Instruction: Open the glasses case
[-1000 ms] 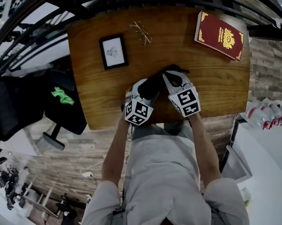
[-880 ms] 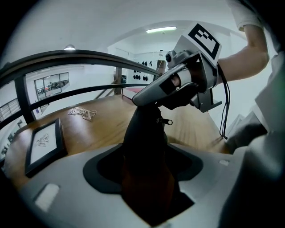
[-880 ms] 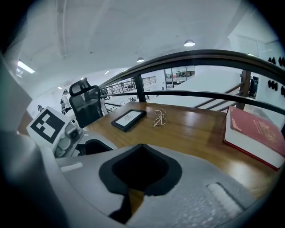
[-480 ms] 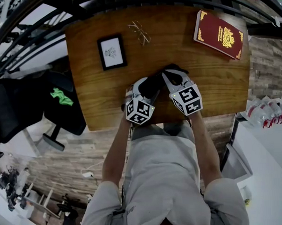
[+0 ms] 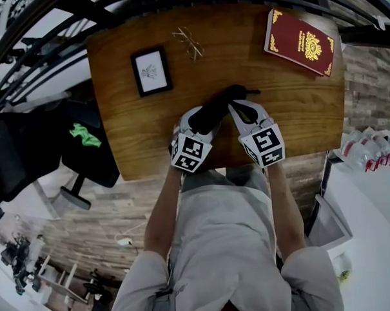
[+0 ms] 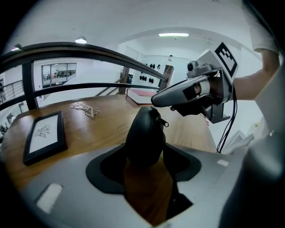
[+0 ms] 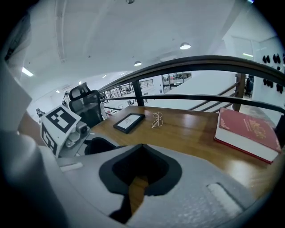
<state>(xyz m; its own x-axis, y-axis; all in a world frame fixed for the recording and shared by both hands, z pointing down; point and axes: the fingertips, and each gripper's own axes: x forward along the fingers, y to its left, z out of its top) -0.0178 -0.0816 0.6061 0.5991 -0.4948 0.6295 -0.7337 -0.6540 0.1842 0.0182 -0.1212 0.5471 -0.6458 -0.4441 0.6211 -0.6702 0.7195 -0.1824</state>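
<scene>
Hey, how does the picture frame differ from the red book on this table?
The picture frame is black-edged with a white picture; the red book has gold ornament. The frame is smaller, towards the left; the book bigger, at the far right corner. Both lie flat on the wooden table.

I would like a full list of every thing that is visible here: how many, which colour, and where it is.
table: one, brown wood, under the other things.
glasses case: one, black, at the table's near edge.
picture frame: one, black with a white picture, flat on the table's left part.
glasses: one pair, thin wire, far side, right of the frame.
book: one, red with gold ornament, far right corner.
office chair: one, black, left of the table, a green thing on it.
left gripper: one, grey; jaws have just been closing, pressing on the case.
right gripper: one, grey; jaws slightly apart, empty, beside the case.
person: one, light grey shirt, near side.
</scene>
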